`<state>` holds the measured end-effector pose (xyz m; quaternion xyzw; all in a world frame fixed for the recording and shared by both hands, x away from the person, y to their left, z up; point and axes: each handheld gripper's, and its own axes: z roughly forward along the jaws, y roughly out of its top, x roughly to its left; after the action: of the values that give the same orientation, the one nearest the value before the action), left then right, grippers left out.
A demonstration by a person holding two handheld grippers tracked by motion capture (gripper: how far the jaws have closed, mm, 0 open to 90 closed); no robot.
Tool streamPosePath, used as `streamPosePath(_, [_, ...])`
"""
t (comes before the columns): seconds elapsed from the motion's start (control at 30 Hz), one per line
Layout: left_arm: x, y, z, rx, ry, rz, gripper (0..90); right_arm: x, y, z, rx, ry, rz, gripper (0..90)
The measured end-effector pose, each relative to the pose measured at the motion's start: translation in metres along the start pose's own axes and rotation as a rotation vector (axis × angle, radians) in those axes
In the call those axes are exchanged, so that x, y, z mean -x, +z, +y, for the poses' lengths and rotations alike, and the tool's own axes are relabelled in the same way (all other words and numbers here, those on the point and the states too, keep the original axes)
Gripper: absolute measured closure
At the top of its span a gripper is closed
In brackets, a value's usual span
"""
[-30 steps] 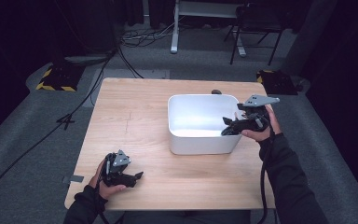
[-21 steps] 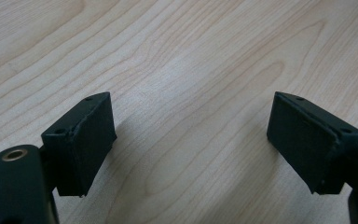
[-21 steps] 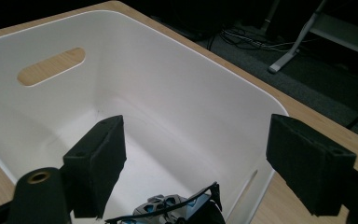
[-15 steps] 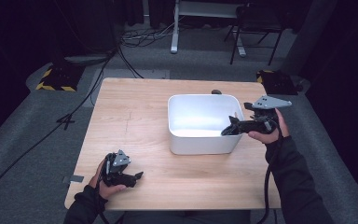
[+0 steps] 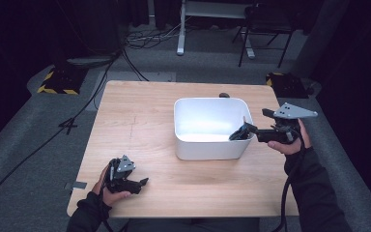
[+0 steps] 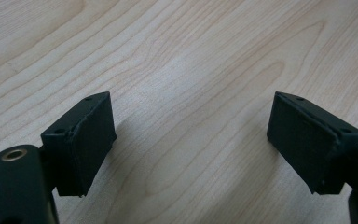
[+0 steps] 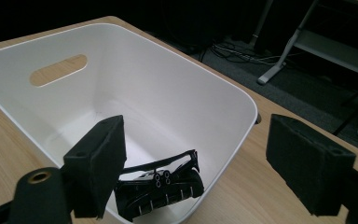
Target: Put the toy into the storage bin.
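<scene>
— Where's the right gripper (image 5: 245, 130)?
— At the white tub's (image 5: 207, 145) right rim, jaws wide apart, nothing between them. A black object (image 7: 161, 189) lies inside on the tub's floor.
— And the left gripper (image 5: 142, 182)?
— Low over the wooden table (image 5: 140, 116), near its front left corner, jaws also apart.

Pale wood, white plastic, black tooling against a dark room.

Light tan table (image 5: 140, 121) with fine brown grain streaks. Plain white bin (image 5: 210, 150), unpatterned inside and out, holding a black object (image 7: 161, 189) dotted with small pale marks. Matte black jaws on left gripper (image 6: 191, 140) and right gripper (image 7: 214, 168), a brass-toned ring near one jaw base on each; grey three-cornered plate (image 5: 297, 111) atop the right. Black sleeves. Grey floor (image 5: 24, 145), black cables (image 5: 92, 92), yellow-and-black hazard stripes on a floor block (image 5: 58, 82), a white desk frame (image 5: 181, 29) behind.
</scene>
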<state>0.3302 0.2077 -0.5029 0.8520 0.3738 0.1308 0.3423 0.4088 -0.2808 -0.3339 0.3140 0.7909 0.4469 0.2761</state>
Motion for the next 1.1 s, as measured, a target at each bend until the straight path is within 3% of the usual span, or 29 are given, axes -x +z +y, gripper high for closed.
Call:
streamPosePath(0.77, [0.000, 0.000, 0.000, 0.000, 0.000, 0.000, 15.5, -0.006, -0.024, -0.019, 0.010, -0.012, 0.015, 19.2])
streamPosePath(1.1, [0.000, 0.000, 0.000, 0.000, 0.002, 0.000, 15.5, -0.011, -0.024, -0.034, -0.006, -0.018, 0.022, 17.6])
